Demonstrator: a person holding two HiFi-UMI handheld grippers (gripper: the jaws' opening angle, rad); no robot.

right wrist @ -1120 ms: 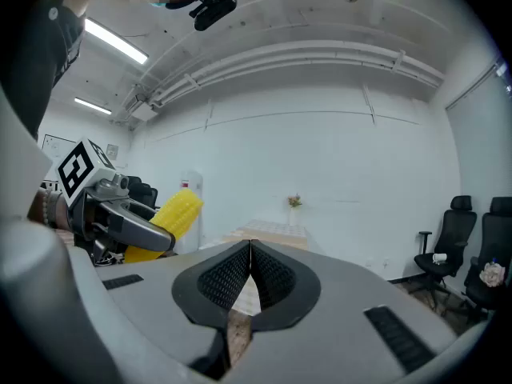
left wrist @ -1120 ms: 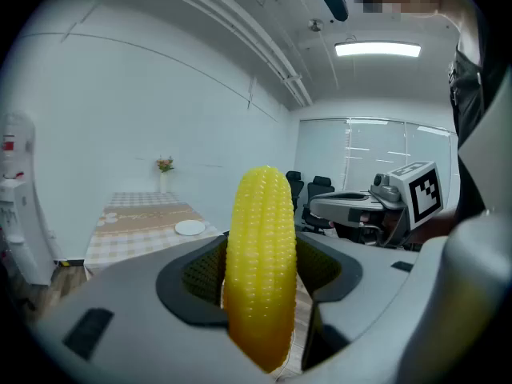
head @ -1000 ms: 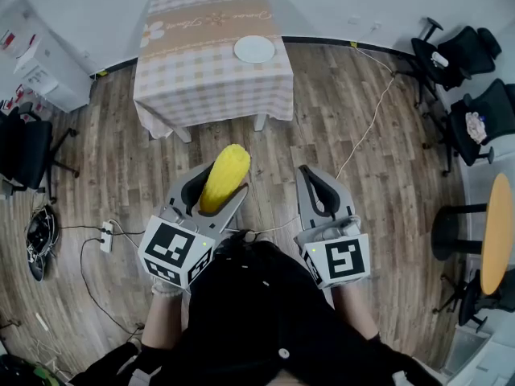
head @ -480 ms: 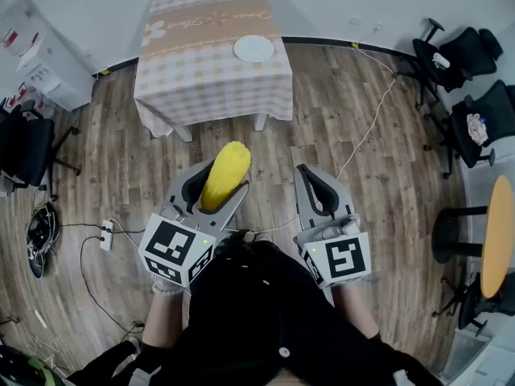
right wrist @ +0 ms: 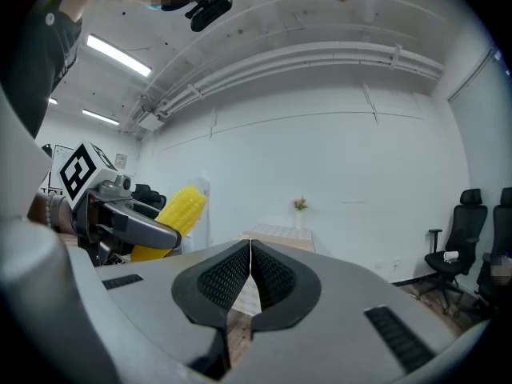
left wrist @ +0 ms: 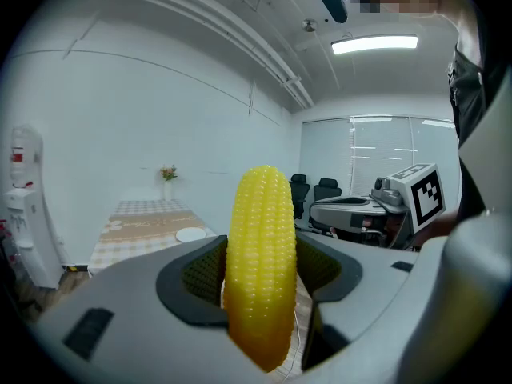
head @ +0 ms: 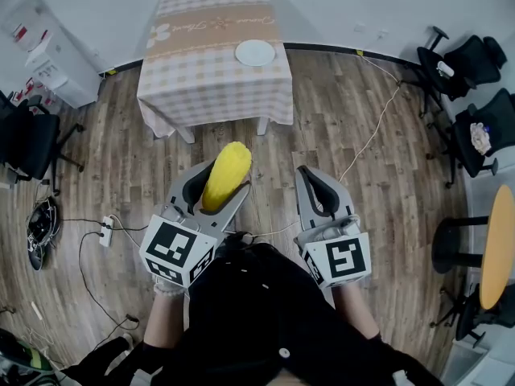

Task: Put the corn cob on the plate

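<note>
A yellow corn cob (head: 226, 175) stands clamped in my left gripper (head: 216, 190), held over the wooden floor well short of the table. The left gripper view has the corn cob (left wrist: 260, 262) upright between the jaws. A white plate (head: 255, 52) lies on the checked tablecloth of the table (head: 213, 79) far ahead, and the plate (left wrist: 191, 234) is small in the left gripper view. My right gripper (head: 319, 191) is beside the left, shut with nothing in it; its jaws meet tip to tip (right wrist: 251, 282). The corn cob (right wrist: 174, 214) shows at its left.
A white cabinet (head: 56, 67) stands left of the table. Black office chairs (head: 475, 95) line the right side, with a round orange table (head: 499, 248) nearby. A cable (head: 366, 139) and a power strip (head: 106, 236) lie on the floor. A dark chair (head: 28, 143) stands at left.
The view has shifted slightly, with the table a little nearer and lower in frame. Both grippers keep their pose and the corn stays clamped.
</note>
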